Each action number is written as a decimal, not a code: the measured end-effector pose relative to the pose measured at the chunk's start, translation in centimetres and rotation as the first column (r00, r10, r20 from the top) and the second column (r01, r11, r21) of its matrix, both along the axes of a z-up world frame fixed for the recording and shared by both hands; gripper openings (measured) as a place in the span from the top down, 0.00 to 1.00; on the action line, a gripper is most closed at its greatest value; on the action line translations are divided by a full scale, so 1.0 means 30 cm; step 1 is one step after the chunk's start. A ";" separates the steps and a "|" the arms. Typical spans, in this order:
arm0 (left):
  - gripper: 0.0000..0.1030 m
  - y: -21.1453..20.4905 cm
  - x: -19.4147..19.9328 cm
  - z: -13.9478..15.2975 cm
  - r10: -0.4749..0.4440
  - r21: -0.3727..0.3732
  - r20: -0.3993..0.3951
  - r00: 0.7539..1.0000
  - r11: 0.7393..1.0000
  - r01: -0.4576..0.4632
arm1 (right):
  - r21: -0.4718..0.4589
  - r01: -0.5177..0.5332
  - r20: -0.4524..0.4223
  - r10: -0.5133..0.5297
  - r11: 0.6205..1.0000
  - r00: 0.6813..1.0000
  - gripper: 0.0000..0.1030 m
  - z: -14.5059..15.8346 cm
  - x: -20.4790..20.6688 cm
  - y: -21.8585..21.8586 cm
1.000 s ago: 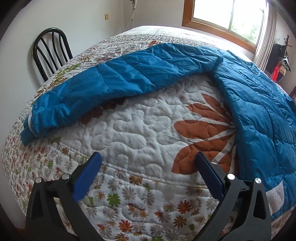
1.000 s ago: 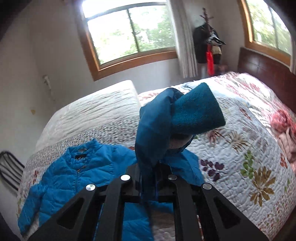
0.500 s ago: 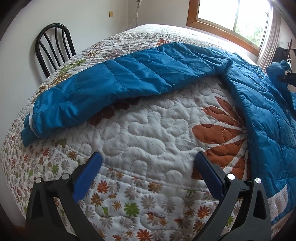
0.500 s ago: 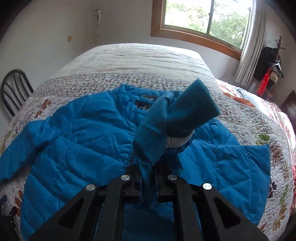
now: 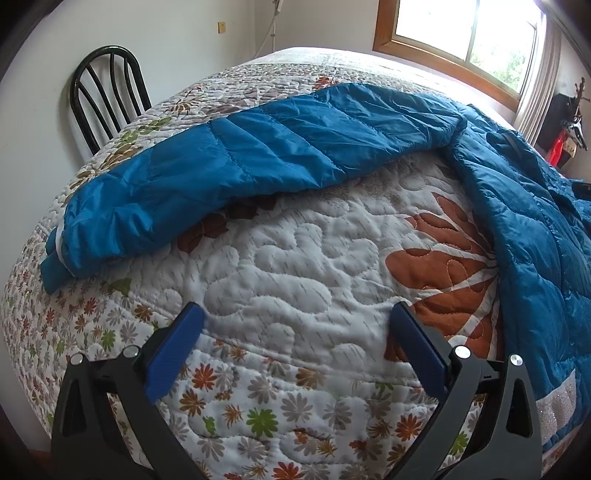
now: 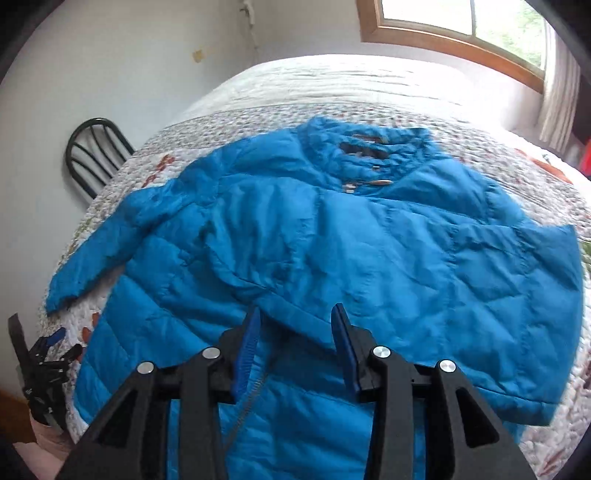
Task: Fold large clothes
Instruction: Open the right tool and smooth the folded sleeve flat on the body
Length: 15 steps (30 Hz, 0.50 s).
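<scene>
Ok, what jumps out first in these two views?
The blue jacket spread flat across the floral quilt, one sleeve stretched out toward the black chair. Both hand-held grippers are open and empty: the right over the jacket's middle, the left over bare quilt.

No legible text, brand, number or sign is found in either view. The blue jacket (image 6: 332, 258) carries a dark patch inside its collar (image 6: 364, 149) that may be a label, but motion blur leaves any lettering unreadable. A pale strip at the jacket's hem (image 5: 556, 400) in the left wrist view bears no readable marking. The quilt (image 5: 280, 280) shows only printed flowers and stitched patterns. The small plate on the wall (image 5: 221, 26) is blank as far as can be told. The gripper bodies show no markings.
</scene>
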<state>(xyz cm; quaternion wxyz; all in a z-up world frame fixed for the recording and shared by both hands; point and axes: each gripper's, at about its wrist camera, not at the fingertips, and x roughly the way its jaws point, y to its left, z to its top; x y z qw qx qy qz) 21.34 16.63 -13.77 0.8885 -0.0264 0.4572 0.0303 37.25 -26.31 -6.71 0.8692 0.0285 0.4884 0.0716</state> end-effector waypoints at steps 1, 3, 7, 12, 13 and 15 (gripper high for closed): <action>0.02 -0.001 0.003 0.000 0.003 0.000 0.000 1.000 1.000 -0.003 | -0.046 0.060 -0.003 -0.060 0.997 0.998 0.61 -0.009 -0.007 -0.043; 0.02 0.000 0.006 0.000 0.005 0.000 -0.002 1.000 1.000 -0.005 | -0.105 0.128 -0.024 -0.131 0.986 0.991 0.61 -0.049 0.000 -0.109; 0.02 -0.001 0.010 0.000 0.007 0.002 -0.005 1.000 1.000 -0.007 | -0.038 0.143 -0.068 -0.145 0.989 0.987 0.61 -0.134 0.010 -0.177; 0.02 0.002 0.020 0.008 0.006 0.005 -0.007 1.000 1.000 -0.005 | -0.062 0.154 -0.068 -0.158 0.986 0.985 0.61 -0.121 0.007 -0.162; 0.02 0.003 0.027 0.009 0.004 0.005 -0.007 1.000 1.000 -0.004 | -0.064 0.158 -0.065 -0.162 0.985 0.985 0.61 -0.105 0.003 -0.156; 0.02 0.009 0.047 0.007 0.003 0.003 -0.003 1.000 1.000 -0.003 | -0.024 0.127 -0.045 -0.128 0.992 0.991 0.60 -0.070 0.004 -0.133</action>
